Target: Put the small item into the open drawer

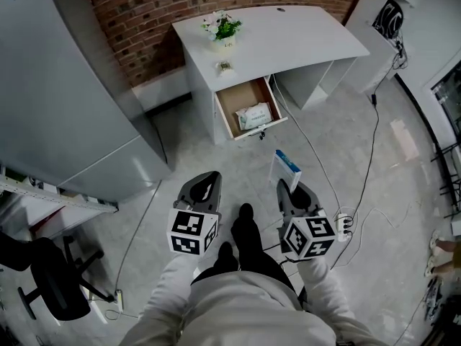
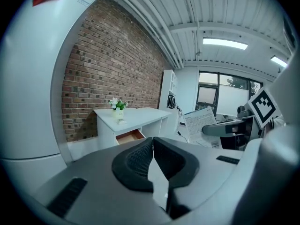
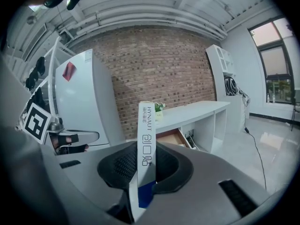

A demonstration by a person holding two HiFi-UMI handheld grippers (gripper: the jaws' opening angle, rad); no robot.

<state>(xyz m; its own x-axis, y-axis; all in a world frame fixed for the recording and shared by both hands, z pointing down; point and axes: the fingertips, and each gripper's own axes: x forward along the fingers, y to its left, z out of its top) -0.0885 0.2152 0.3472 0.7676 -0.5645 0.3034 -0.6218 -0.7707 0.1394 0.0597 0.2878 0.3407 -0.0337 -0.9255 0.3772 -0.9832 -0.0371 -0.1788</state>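
right gripper clamped on small box, long axis upright | left gripper jaws together, empty | open drawer ahead, slightly left of box, well apart

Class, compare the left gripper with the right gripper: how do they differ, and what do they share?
The left gripper has its jaws together on nothing; the right gripper clamps a flat white-and-blue box. The left gripper's pads meet, while the right gripper's are parted by the box standing upright. Both carry a marker cube and point toward the desk with the open drawer.
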